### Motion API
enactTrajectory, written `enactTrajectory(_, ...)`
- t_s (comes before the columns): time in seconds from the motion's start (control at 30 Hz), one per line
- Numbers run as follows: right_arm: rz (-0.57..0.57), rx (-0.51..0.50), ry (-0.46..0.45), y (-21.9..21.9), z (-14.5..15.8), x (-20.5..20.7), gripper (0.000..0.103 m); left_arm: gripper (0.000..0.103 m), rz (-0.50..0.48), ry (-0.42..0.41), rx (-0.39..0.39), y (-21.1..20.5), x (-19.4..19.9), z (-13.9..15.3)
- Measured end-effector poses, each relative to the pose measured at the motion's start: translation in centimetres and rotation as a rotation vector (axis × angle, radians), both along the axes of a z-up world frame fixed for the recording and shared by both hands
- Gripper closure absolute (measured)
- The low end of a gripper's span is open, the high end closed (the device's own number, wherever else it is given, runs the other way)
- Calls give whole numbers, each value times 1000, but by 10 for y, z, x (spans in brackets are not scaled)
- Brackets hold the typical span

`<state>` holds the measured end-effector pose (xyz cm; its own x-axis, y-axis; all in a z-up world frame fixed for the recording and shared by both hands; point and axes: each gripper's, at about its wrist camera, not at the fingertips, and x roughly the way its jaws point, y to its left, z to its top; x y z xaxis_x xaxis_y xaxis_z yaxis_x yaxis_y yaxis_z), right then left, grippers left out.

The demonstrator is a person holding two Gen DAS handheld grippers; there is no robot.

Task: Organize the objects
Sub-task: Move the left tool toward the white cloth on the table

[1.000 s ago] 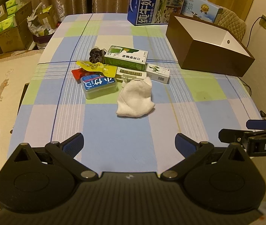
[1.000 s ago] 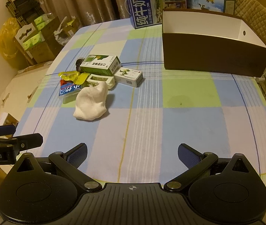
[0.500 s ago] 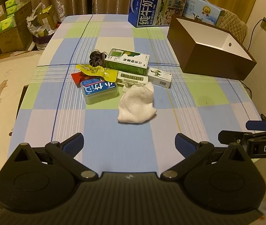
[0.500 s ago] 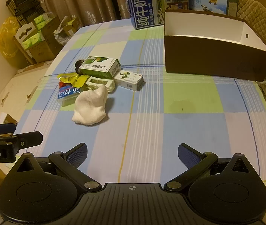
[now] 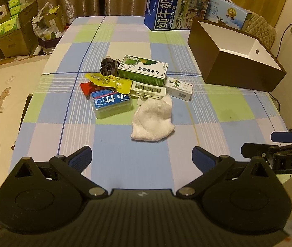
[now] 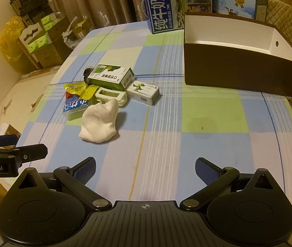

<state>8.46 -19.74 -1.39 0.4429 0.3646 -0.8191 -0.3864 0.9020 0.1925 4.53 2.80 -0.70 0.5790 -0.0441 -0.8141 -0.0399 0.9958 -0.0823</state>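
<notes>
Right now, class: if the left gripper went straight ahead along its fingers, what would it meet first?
Probably the white cloth, lying nearest ahead of the open left gripper; depth is uncertain.

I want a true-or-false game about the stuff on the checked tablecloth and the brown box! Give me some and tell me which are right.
1. The white crumpled cloth lies nearer the grippers than the green rectangular carton. True.
2. The brown open box with white inside holds the cloth. False: no item shows inside it; the cloth lies on the tablecloth.
3. The left gripper is open and holds nothing. True.
4. The right gripper grips the carton. False: it is open and holds nothing.
5. The yellow crinkly wrapper sits alone. False: it overlaps the pile.
</notes>
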Motion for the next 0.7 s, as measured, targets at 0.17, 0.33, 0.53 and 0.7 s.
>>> enactTrajectory(0.17,9,0,3,-3,0,8,2,1,8,2,-1,-3,6,-1)
enactTrajectory(0.33,20,0,8,-7,-1,16,2,1,16,9,-2,-7,12,-3)
enactTrajectory(0.53,23,-1,16,-14,-2,28,2,1,33,21,-8,-11,21,-7)
enactTrajectory(0.7,23,-1,21,-22,-3,36,2,1,32,42,-19,-15,30,-14)
